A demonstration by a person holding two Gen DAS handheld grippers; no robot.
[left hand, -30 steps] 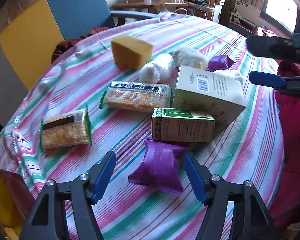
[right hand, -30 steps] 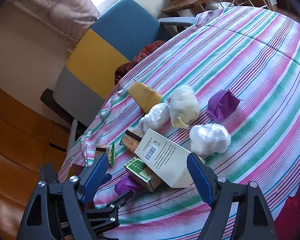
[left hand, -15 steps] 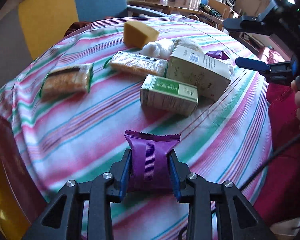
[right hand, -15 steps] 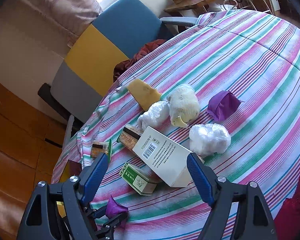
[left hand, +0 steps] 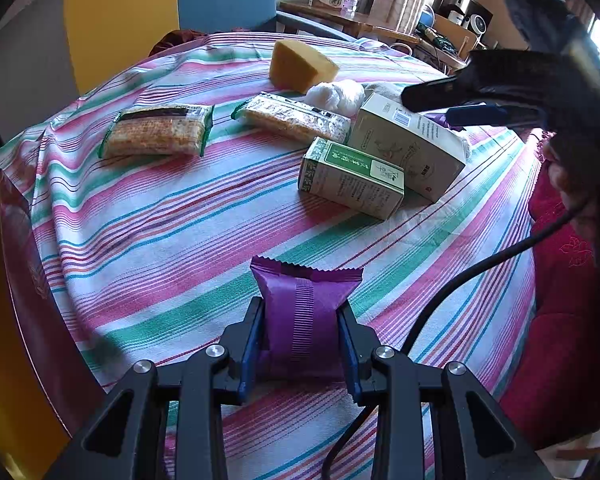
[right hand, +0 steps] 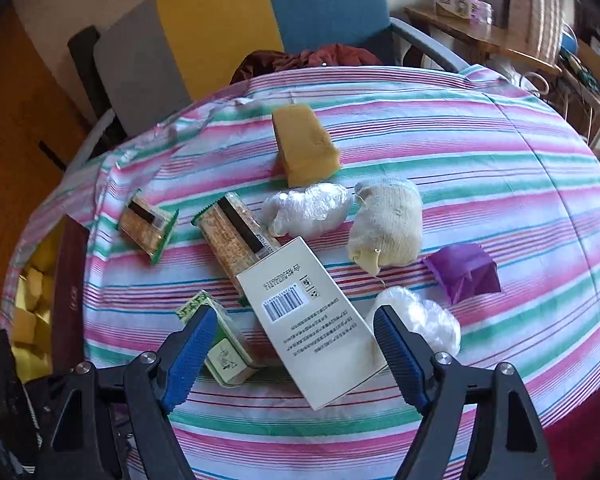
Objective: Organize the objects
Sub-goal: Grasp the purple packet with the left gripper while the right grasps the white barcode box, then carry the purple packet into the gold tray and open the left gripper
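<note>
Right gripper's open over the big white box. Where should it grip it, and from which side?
Likely across the narrow width of the white box, from above at its near end. It lies flat, barcode face up, with long edges running away from the right gripper, whose open jaws already straddle that width. Watch the left edge: the green box sits close against it. A plastic bundle crowds the right.

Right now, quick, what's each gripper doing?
Left gripper: closed on the purple snack packet.
Right gripper: open, holding nothing, above the white box.
</note>
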